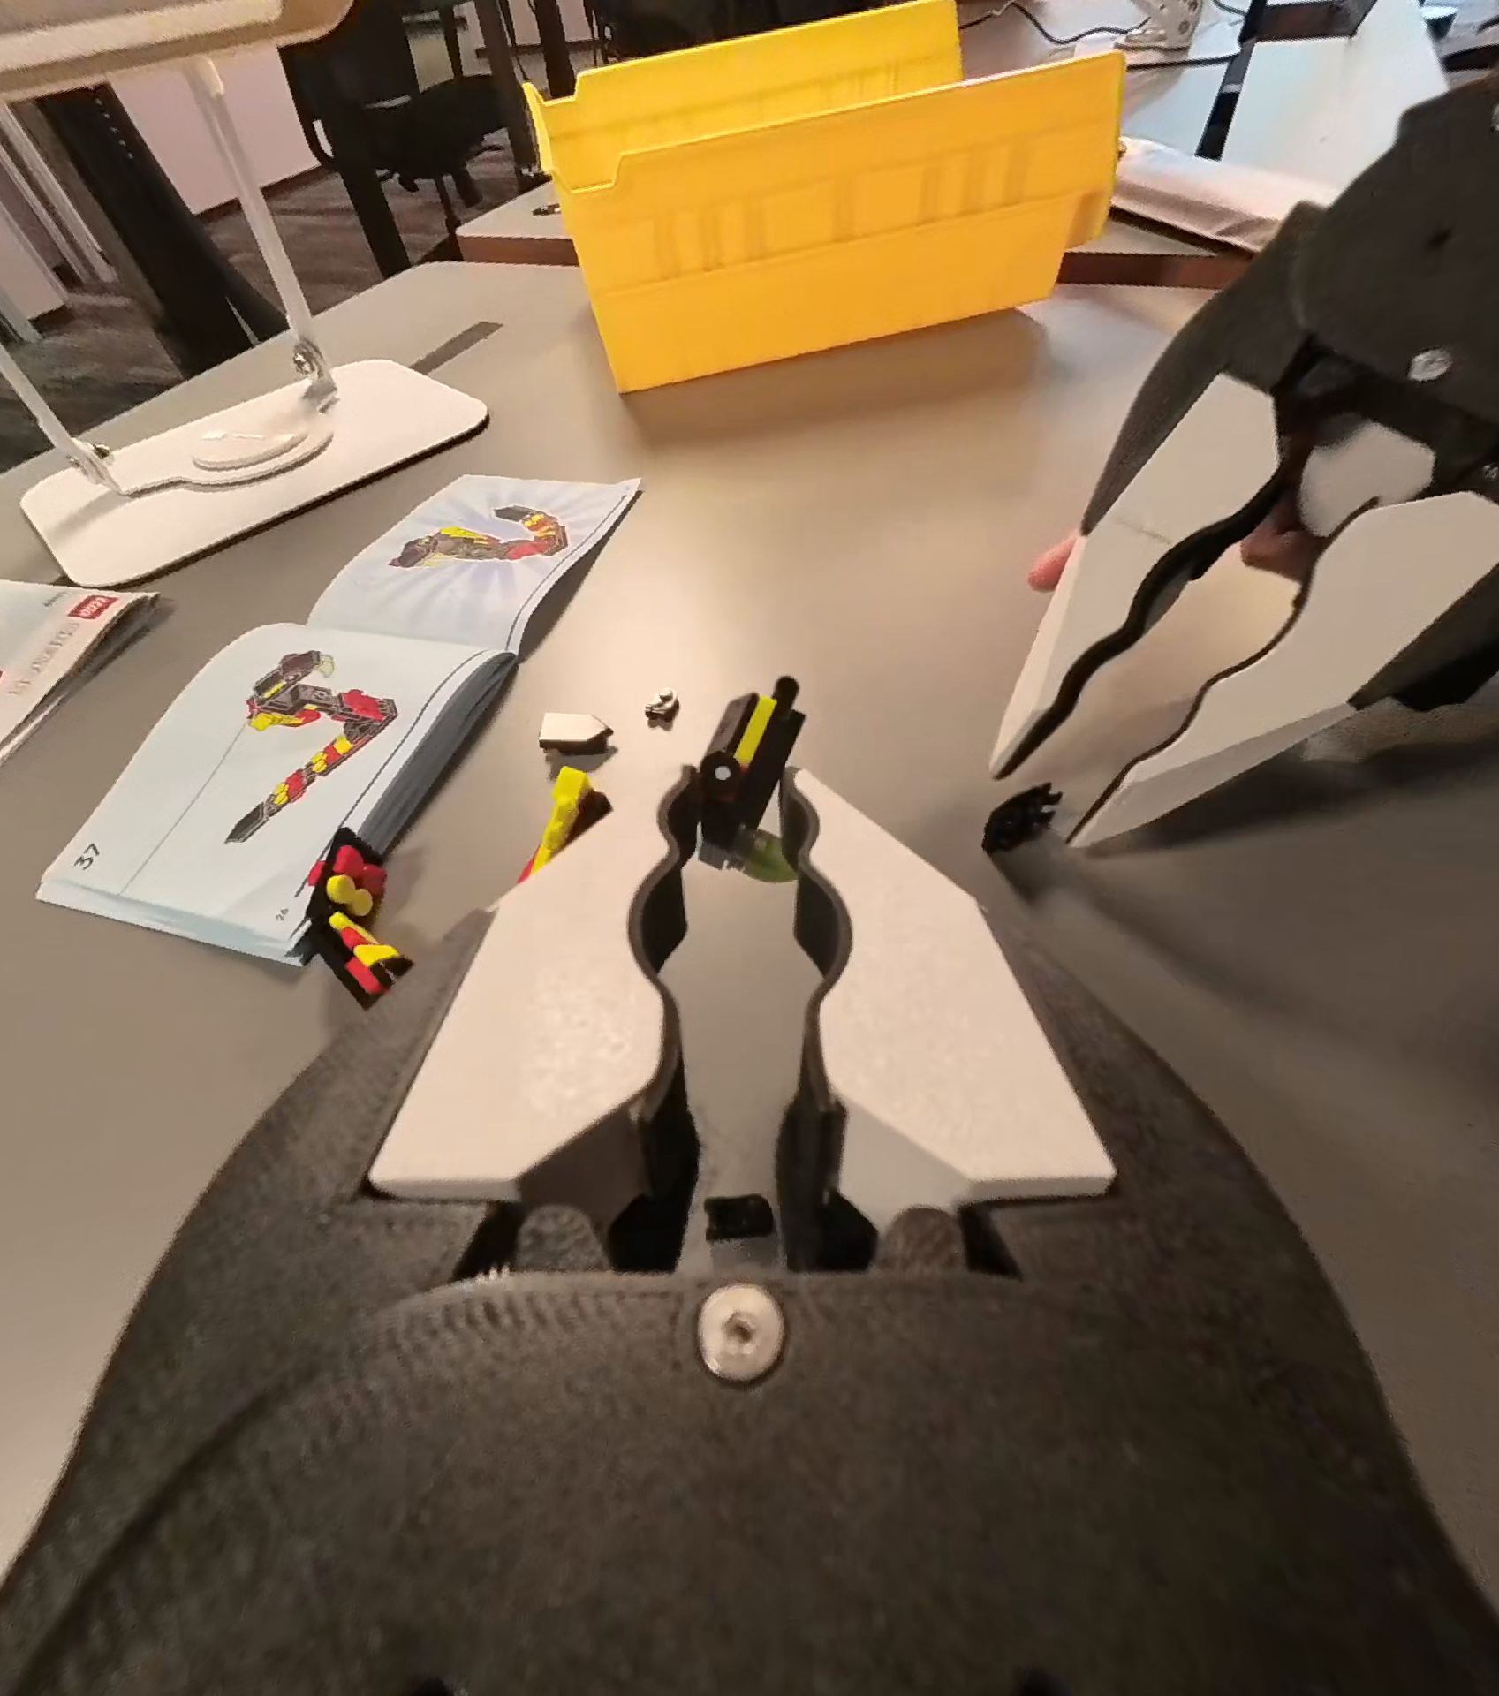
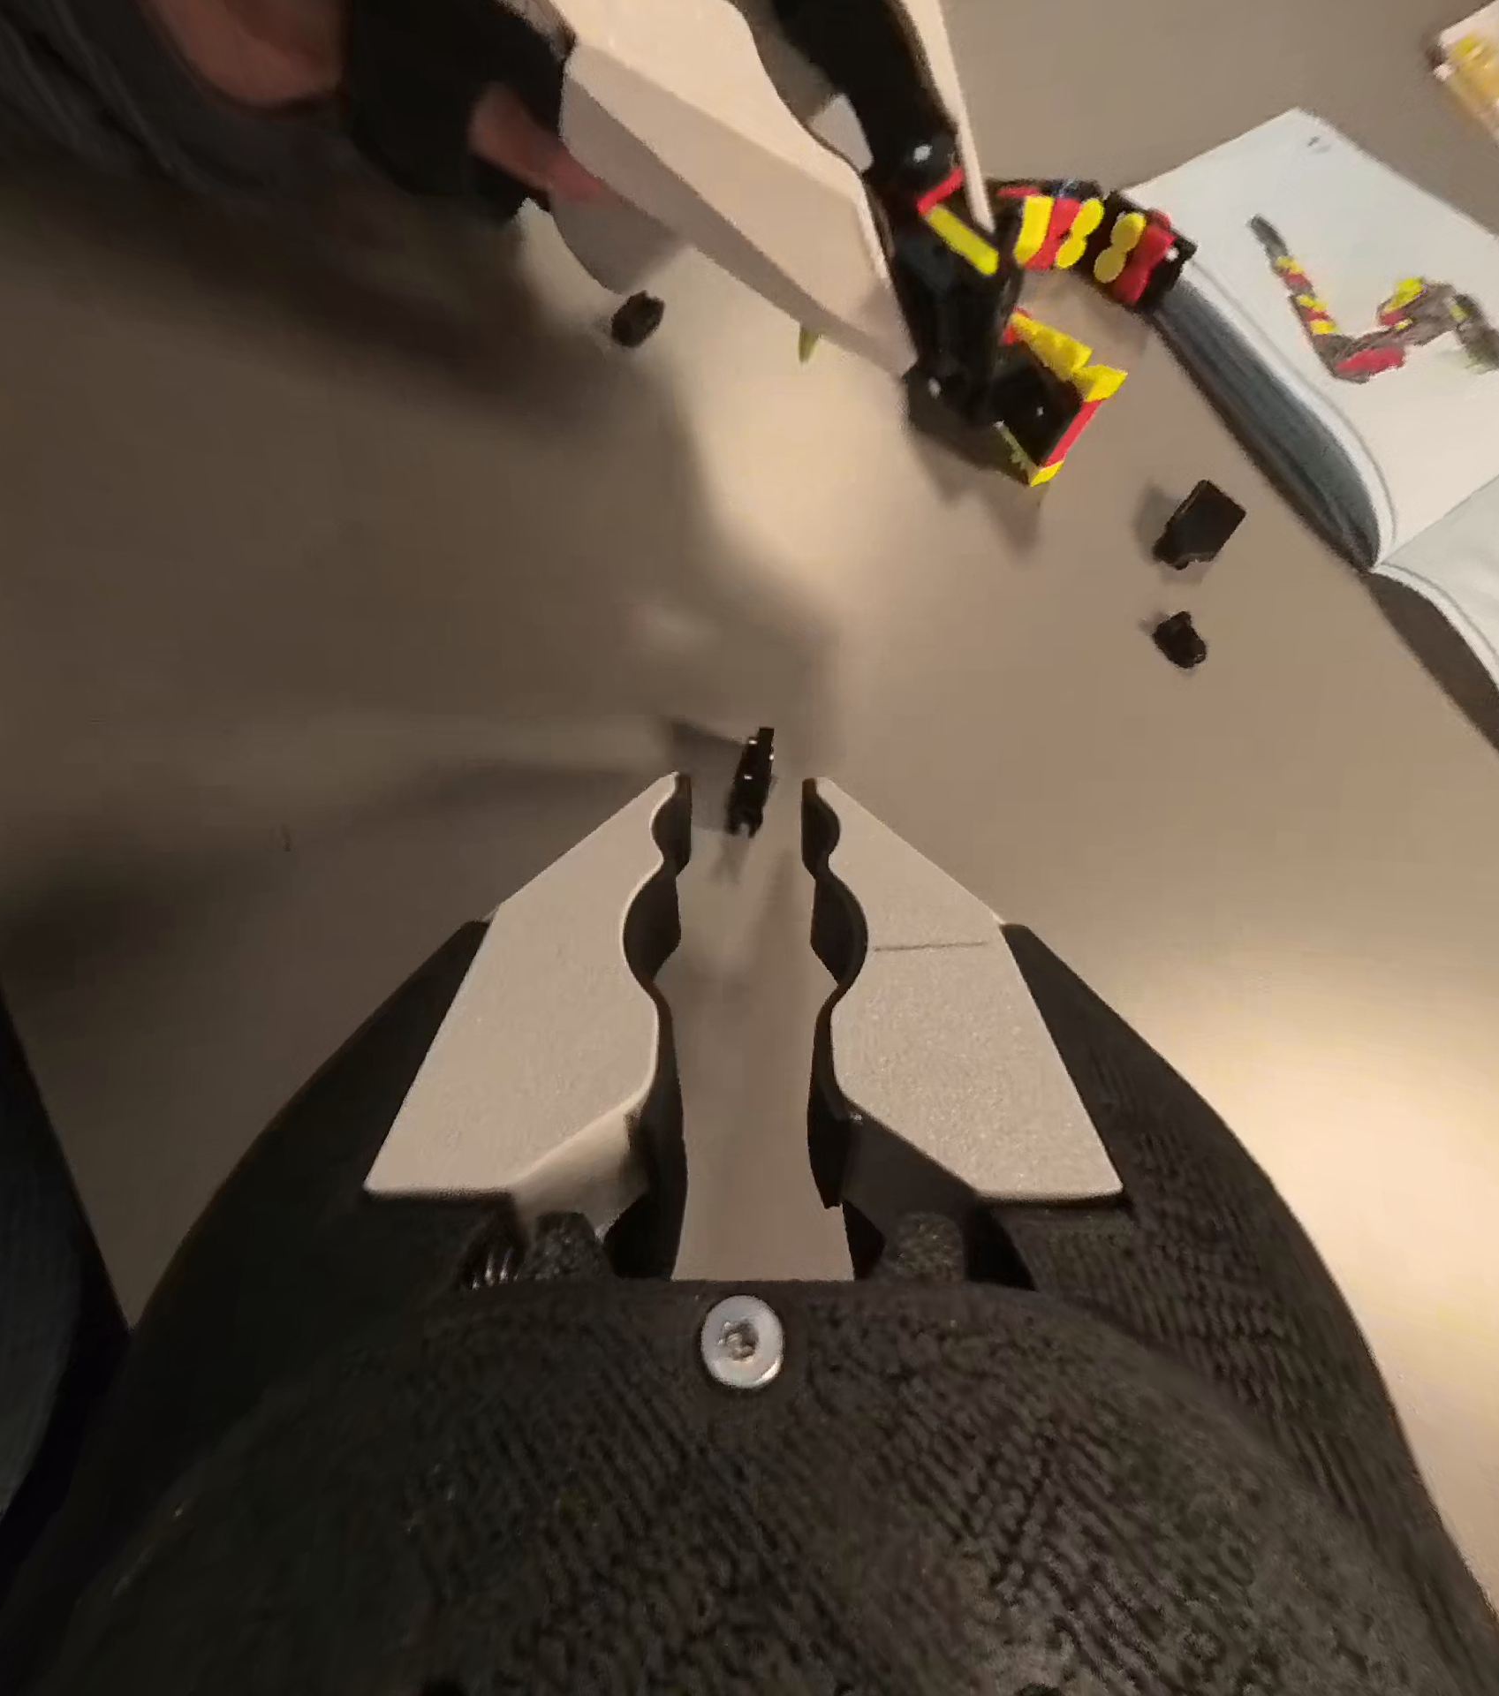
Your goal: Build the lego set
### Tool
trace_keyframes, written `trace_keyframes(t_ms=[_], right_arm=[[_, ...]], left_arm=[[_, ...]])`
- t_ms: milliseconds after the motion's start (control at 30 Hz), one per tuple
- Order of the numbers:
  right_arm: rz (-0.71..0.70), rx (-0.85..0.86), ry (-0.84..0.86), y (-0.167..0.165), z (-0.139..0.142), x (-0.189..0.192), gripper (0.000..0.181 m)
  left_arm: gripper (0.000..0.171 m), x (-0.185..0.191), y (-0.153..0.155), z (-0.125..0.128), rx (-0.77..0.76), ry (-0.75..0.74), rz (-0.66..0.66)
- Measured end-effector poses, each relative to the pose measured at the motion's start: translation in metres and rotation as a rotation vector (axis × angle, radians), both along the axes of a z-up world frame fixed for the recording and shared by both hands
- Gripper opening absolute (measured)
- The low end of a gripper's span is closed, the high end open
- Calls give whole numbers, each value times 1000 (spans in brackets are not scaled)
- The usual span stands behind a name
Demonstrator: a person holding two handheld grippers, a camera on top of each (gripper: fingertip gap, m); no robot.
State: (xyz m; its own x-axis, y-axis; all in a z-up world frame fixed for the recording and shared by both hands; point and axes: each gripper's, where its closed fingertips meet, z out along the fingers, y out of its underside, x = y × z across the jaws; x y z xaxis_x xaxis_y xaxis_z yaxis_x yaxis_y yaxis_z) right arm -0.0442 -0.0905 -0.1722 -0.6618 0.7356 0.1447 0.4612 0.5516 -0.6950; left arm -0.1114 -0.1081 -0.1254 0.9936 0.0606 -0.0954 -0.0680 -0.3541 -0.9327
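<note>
My left gripper (image 1: pixel 738 787) is shut on a black lego assembly (image 1: pixel 750 762) with a yellow stripe and a red part, held just over the grey table (image 1: pixel 911 569). The right wrist view shows it too (image 2: pixel 947 266), clamped between the left fingers (image 2: pixel 727 184). My right gripper (image 2: pixel 745 794) is open, tips down at the table. A small black piece (image 2: pixel 750 780) stands between its tips, touching neither. In the left wrist view the right gripper (image 1: pixel 1039 803) comes in from the right with that piece (image 1: pixel 1016 817) at its tips.
A red, yellow and black segmented build (image 1: pixel 355 909) lies by the open instruction booklet (image 1: pixel 314 725). A yellow-red part (image 1: pixel 566 817), a grey piece (image 1: pixel 576 734) and a tiny grey piece (image 1: pixel 661 707) lie ahead. Loose black pieces (image 2: pixel 1195 523) dot the table. A yellow bin (image 1: pixel 828 211) and lamp base (image 1: pixel 259 459) stand behind. Tip to tip, the grippers are about 9 cm apart.
</note>
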Motion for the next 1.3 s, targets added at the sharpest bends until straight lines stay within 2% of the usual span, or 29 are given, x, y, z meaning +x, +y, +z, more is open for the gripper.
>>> trace_keyframes(t_ms=[100,133,167,333,433,500,600,733,867,933,1000,1100,1167,1200,1233,1300], right_arm=[[20,61,-32,3,-5,-1,16],[18,85,-27,6,-5,-3,6],[21,100,-26,8,-5,-3,4],[-55,214,-50,37,-2,-8,4],[22,259,-51,41,3,-2,4],[107,348,-81,48,3,7,4],[226,567,-266,76,4,29,4],[314,854,-647,115,21,58,4],[414,1117,-969,136,21,71,4],[436,1187,-1050,137,16,70,4],[467,1178,-1071,129,8,66,5],[438,994,-1056,105,-8,60,11],[404,880,-1029,96,-12,56,19],[384,829,-1010,95,-11,56,29],[360,764,-963,93,-9,53,41],[274,578,-863,89,1,49,48]], left_arm=[[16,1,0,-2,-10,-12,-6],[16,1,0,-2,-11,-16,-7],[16,1,0,-3,-14,-20,-7],[16,3,1,-4,-23,-43,-11],[16,5,1,-7,-35,-50,-20],[16,6,2,-9,-49,-48,-27],[16,6,2,-14,-86,-10,-24],[16,9,3,-17,-118,43,-30],[16,6,2,-15,-120,79,-8],[16,0,-1,-11,-108,84,19],[16,-8,-5,-7,-92,81,53],[16,-18,-10,1,-62,66,90],[16,-21,-12,4,-47,53,99],[16,-22,-12,4,-43,48,101],[16,-22,-12,4,-42,46,101],[16,-22,-12,4,-42,46,100]])
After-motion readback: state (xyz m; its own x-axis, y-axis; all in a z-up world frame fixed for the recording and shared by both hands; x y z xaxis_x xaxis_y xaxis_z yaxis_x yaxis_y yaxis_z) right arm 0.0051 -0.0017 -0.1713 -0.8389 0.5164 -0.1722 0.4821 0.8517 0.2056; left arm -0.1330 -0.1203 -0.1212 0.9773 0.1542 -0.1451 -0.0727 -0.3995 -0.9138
